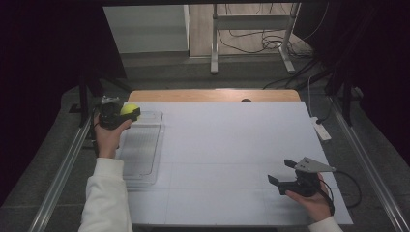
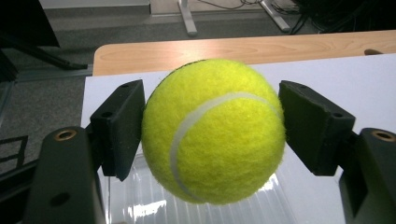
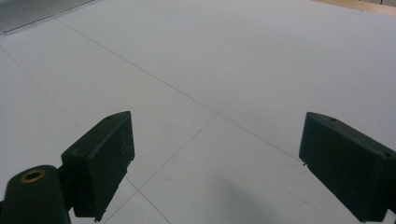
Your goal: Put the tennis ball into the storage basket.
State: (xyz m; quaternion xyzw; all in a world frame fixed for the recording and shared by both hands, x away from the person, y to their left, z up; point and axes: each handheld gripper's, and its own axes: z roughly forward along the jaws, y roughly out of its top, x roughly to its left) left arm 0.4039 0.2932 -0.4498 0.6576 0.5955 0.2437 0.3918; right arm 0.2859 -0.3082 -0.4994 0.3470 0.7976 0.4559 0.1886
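Observation:
A yellow tennis ball (image 1: 129, 109) (image 2: 213, 130) is pinched between the two black jaws of my left gripper (image 1: 126, 114) (image 2: 211, 128), which is shut on it. I hold it above the far end of a clear plastic tray (image 1: 140, 150) (image 2: 140, 205) at the table's left side. Near the front right of the table my right gripper (image 1: 281, 172) (image 3: 215, 163) stands open, low over the white sheet (image 1: 232, 145) (image 3: 210, 70), with nothing between its jaws.
The white sheet covers most of a wooden table (image 1: 212, 94) (image 2: 243, 49). A white power strip (image 1: 321, 129) lies off the table's right edge. Metal stand legs (image 1: 213, 53) and cables are on the floor beyond. Rails (image 1: 60, 174) run along both sides.

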